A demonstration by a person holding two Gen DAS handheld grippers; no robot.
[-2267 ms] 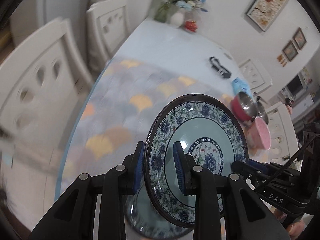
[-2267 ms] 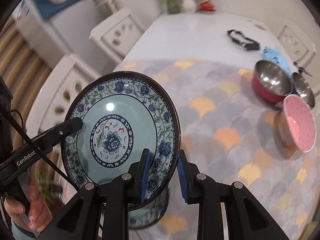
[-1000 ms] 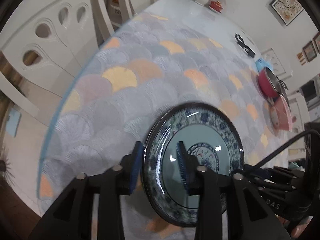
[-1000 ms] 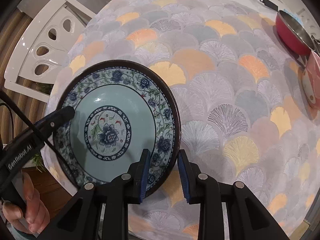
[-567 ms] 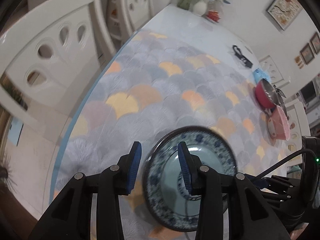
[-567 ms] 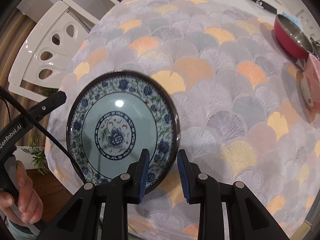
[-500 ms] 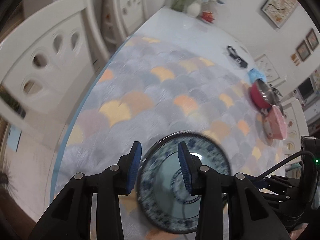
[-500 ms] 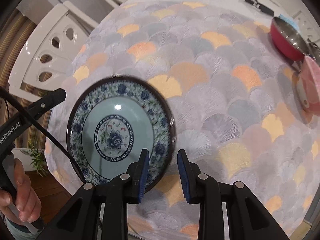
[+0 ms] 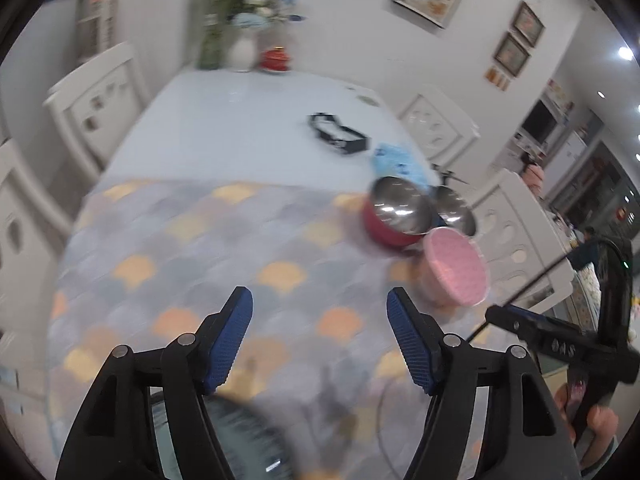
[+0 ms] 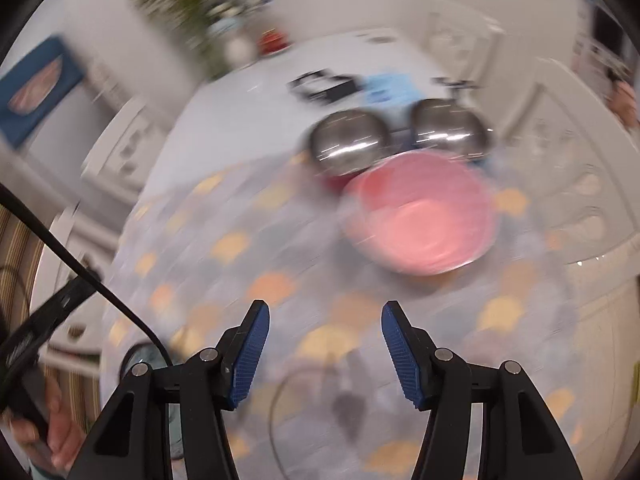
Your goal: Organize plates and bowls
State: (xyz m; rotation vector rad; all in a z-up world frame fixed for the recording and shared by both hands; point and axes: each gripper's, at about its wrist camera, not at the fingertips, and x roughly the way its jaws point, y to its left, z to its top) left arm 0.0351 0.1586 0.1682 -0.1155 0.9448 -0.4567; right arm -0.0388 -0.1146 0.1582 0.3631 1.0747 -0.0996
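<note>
My left gripper [image 9: 318, 312] hangs over the patterned tablecloth, its jaws opening with nothing between them. The blue floral plate [image 9: 240, 444] lies blurred on the table below it, at the bottom edge of the left wrist view. My right gripper [image 10: 324, 320] also has its jaws opening on nothing, and it faces the pink bowl [image 10: 420, 220]. Behind that stand a red bowl with a steel inside [image 10: 348, 144] and a second steel bowl [image 10: 448, 128]. In the left wrist view the pink bowl [image 9: 454, 276] and the red bowl [image 9: 396, 212] sit at the table's right side.
A black strap [image 9: 338, 136] and a blue cloth [image 9: 396, 162] lie beyond the bowls. A vase of flowers [image 9: 242, 50] stands at the table's far end. White chairs [image 9: 96, 92] line both sides. A person's hand [image 9: 592, 420] holds the other gripper's frame.
Both grippers let go of the floral plate, opened wide, rose and swung toward the bowls. The plate now lies on the table behind and below them.
</note>
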